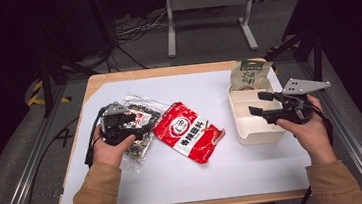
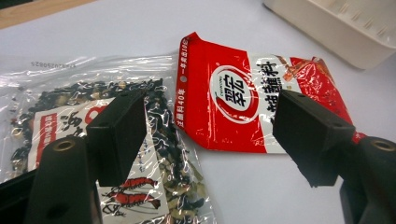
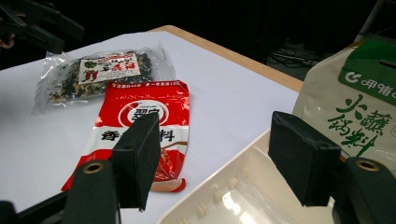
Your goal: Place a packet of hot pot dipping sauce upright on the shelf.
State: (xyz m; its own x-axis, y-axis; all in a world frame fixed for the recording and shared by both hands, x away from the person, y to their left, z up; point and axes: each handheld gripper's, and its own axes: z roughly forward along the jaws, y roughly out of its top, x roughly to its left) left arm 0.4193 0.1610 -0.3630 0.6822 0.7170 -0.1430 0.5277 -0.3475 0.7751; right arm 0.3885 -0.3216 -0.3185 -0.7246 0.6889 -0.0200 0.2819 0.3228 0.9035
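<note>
High view first: the left gripper [image 1: 138, 120] hovers over a clear bag of dark dried mix [image 1: 138, 117] near the left edge of the table [image 1: 196, 173], its jaws spread with nothing between them. Touching that bag on its right, toward the middle of the table, lies a red and white seasoning packet [image 1: 188, 131], flat and slanted. The right gripper [image 1: 259, 103] is held above a cream divided tray [image 1: 252, 130] near the right edge, jaws apart and empty. At the tray's far end, toward the table's far right corner, a tan pouch with a green label [image 1: 249, 75] stands up.

Left gripper view: the two black jaws stand wide, gripping nothing. One jaw hangs over the clear bag [image 2: 56, 107]; the other is above the red packet [image 2: 233, 98], whose edge overlaps the bag. A corner of the cream tray [image 2: 345, 32] shows beyond the packet.

Right gripper view: the jaws are again wide and hold nothing. Between and below them is the tray's rim [image 3: 243, 165], with the tan pouch [image 3: 355, 107] rising behind one jaw. Farther off on the white sheet lie the red packet [image 3: 144, 116] and the clear bag [image 3: 93, 77], and the left gripper [image 3: 32, 23] hangs above the bag's far end.
</note>
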